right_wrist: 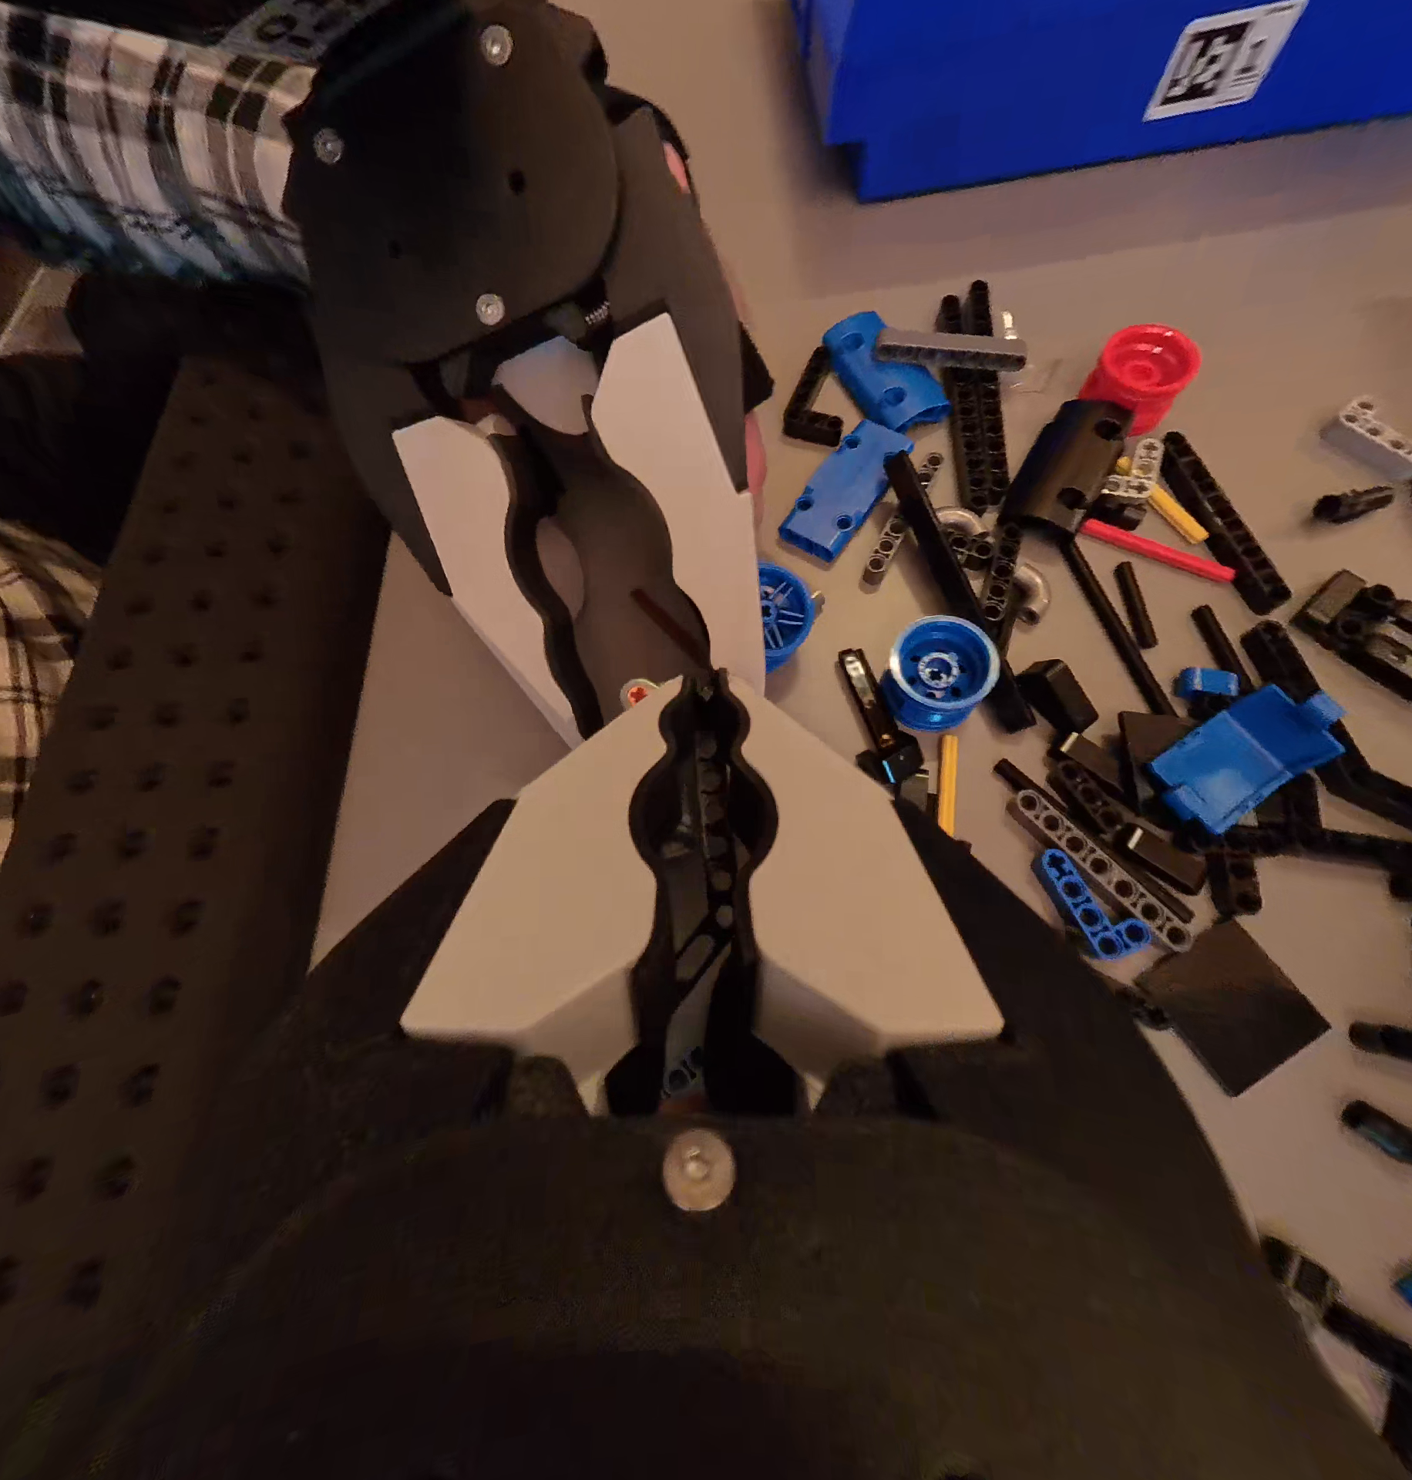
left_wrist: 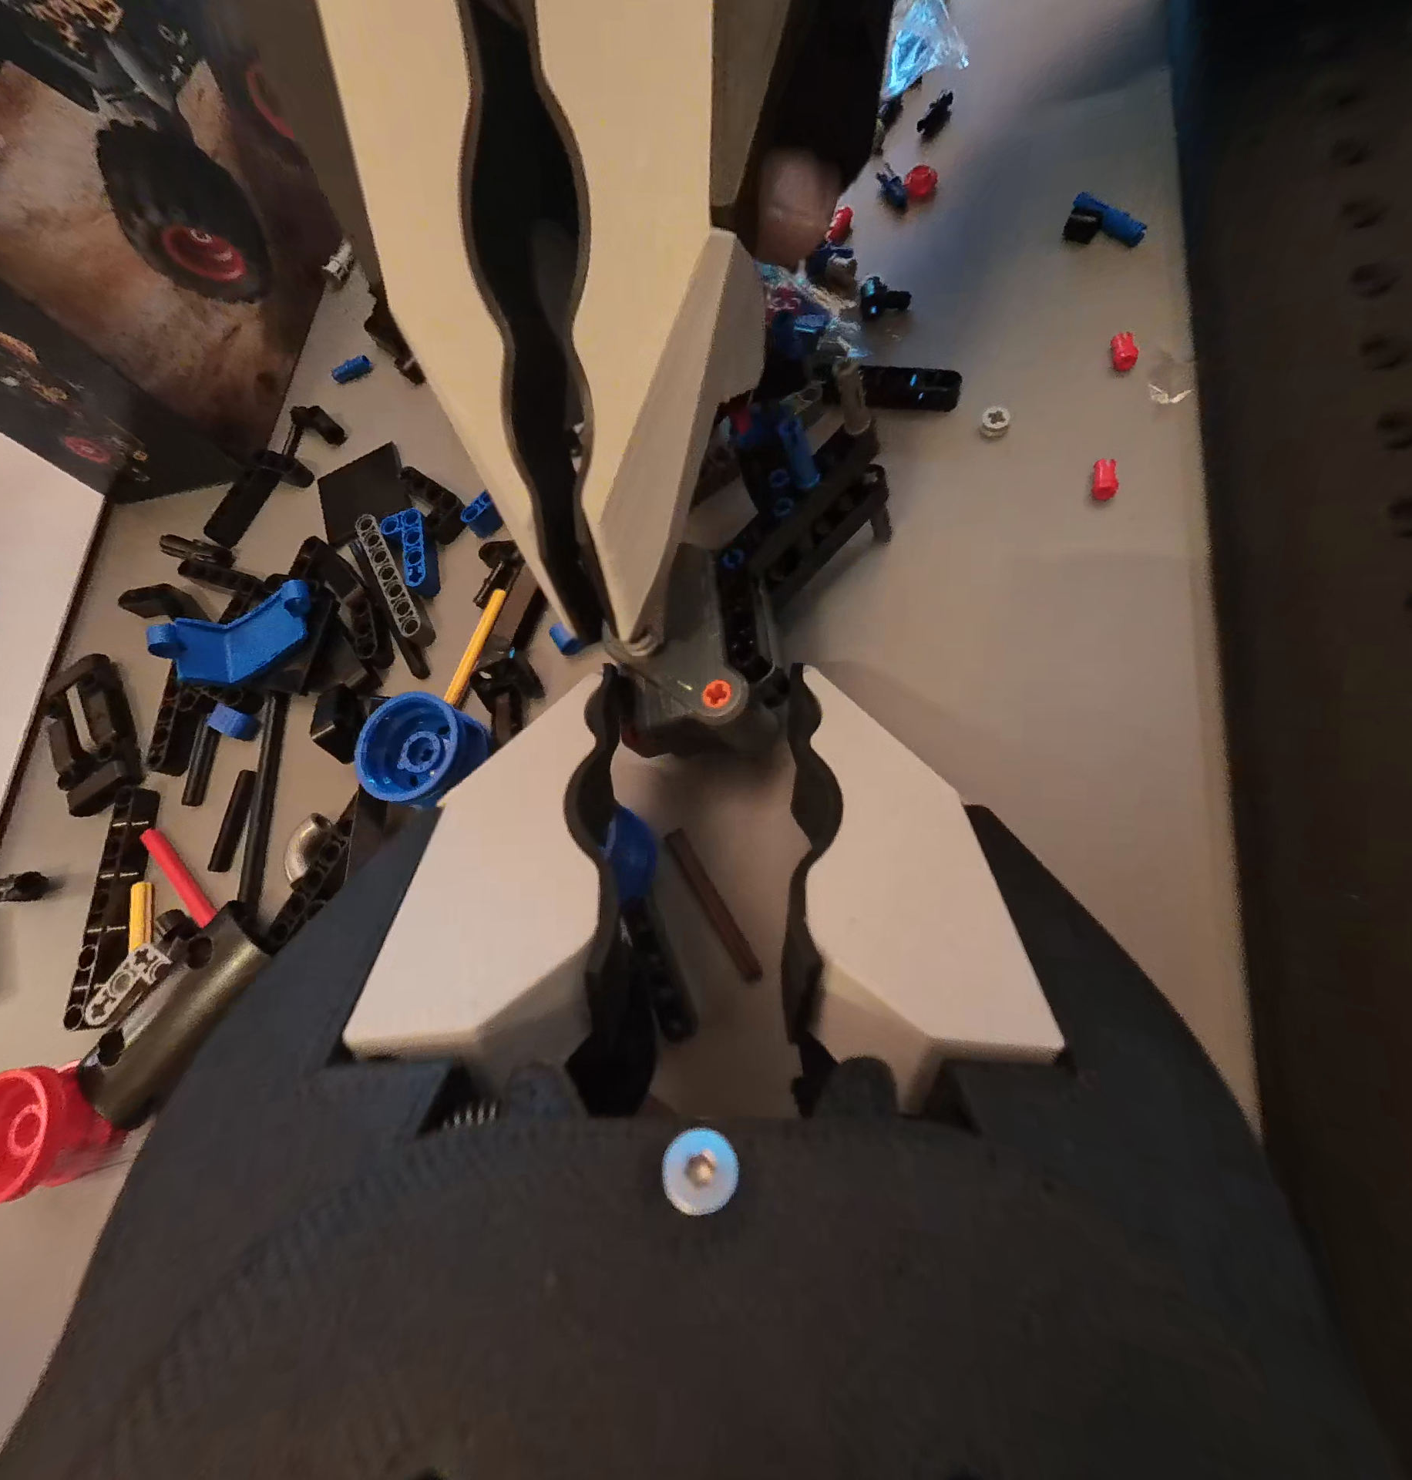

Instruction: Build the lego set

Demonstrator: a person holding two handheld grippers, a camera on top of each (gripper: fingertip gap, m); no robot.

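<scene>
The left gripper (left_wrist: 699,681) is open wide, and a grey motor block (left_wrist: 691,681) with an orange cross hole sits just past its tips, between them but not squeezed. The right gripper (right_wrist: 707,681) comes from the other side, shut tight on a long black beam (right_wrist: 707,841) with holes. The beam's long side runs along the right gripper's fingers and points straight at the grey block, so I think the right one is nearer to joining them. Only the left view shows the half-built black frame (left_wrist: 815,496) joined behind the block. Only the right view shows the blue box (right_wrist: 1007,88) and the person's checked sleeve (right_wrist: 110,144). Loose pieces lie all over the table (left_wrist: 1031,641)
</scene>
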